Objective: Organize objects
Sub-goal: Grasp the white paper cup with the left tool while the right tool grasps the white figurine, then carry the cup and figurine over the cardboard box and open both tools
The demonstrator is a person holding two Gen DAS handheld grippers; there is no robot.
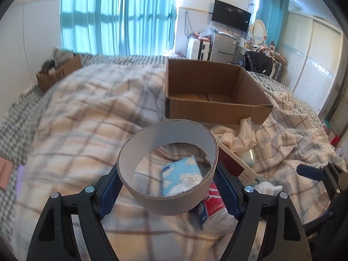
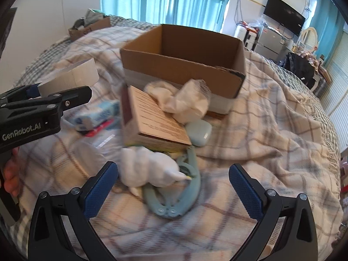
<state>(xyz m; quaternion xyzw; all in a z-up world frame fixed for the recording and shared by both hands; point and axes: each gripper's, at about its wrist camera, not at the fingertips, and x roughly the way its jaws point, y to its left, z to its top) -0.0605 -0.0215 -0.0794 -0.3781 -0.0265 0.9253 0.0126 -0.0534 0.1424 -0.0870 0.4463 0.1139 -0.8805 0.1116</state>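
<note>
My left gripper (image 1: 167, 187) is shut on a wide cardboard tape ring (image 1: 171, 204), held above the plaid bedspread; the ring also shows in the right wrist view (image 2: 69, 77). An open, empty cardboard box (image 1: 217, 111) (image 2: 180, 65) stands on the bed beyond. My right gripper (image 2: 174, 184) is open and empty, over a white sock bundle (image 2: 148, 169) and a pale blue-green clamp-like tool (image 2: 174, 198). A flat printed carton (image 2: 156, 121), a white cloth (image 2: 184, 100), a pale green case (image 2: 199, 131) and a blue-white tissue pack (image 2: 97, 113) (image 1: 182, 174) lie in front of the box.
A red-and-white packet (image 1: 214, 204) lies under the ring. A second cardboard box with clutter (image 1: 58, 71) (image 2: 89, 27) sits at the bed's far left. Teal curtains, a TV (image 1: 230, 18), a small fridge and wardrobes stand beyond the bed.
</note>
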